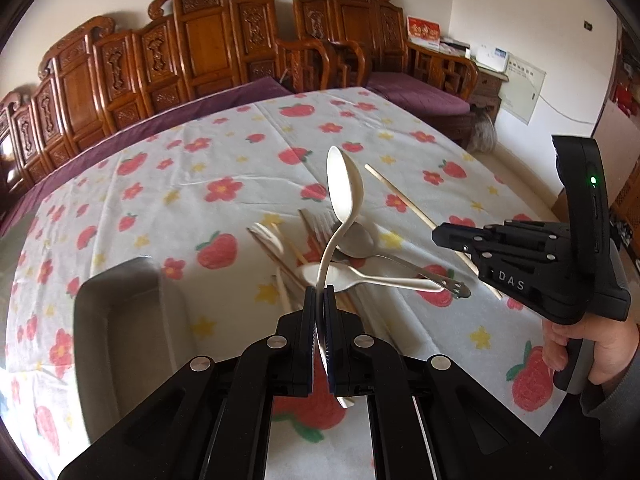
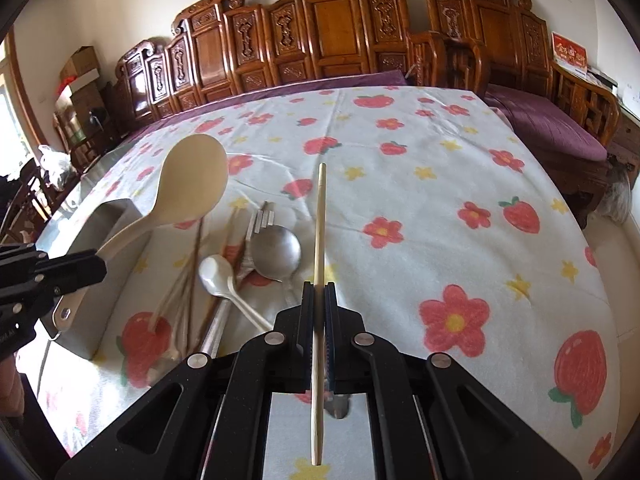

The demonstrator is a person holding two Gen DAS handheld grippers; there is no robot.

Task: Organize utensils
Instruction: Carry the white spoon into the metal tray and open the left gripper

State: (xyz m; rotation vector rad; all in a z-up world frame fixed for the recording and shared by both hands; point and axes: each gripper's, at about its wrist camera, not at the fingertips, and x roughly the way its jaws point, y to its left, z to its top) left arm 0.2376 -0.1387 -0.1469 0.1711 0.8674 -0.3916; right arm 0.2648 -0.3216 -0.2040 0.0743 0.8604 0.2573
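My left gripper (image 1: pixel 319 292) is shut on the handle of a cream plastic spoon (image 1: pixel 344 188), held upright above the table; it also shows in the right wrist view (image 2: pixel 196 180). My right gripper (image 2: pixel 319 286) is shut on a light wooden chopstick (image 2: pixel 320 216) that points away from me; that chopstick also shows in the left wrist view (image 1: pixel 400 196). A pile of utensils lies on the cloth: a metal spoon (image 2: pixel 276 254), a white spoon (image 2: pixel 216 272), a fork (image 2: pixel 260 220) and several chopsticks (image 2: pixel 188 288).
A grey rectangular holder (image 1: pixel 120 320) stands at the left of the pile, also in the right wrist view (image 2: pixel 100 248). The table has a strawberry-and-flower cloth (image 2: pixel 440 208). Carved wooden benches (image 2: pixel 320 32) with purple cushions line the far side.
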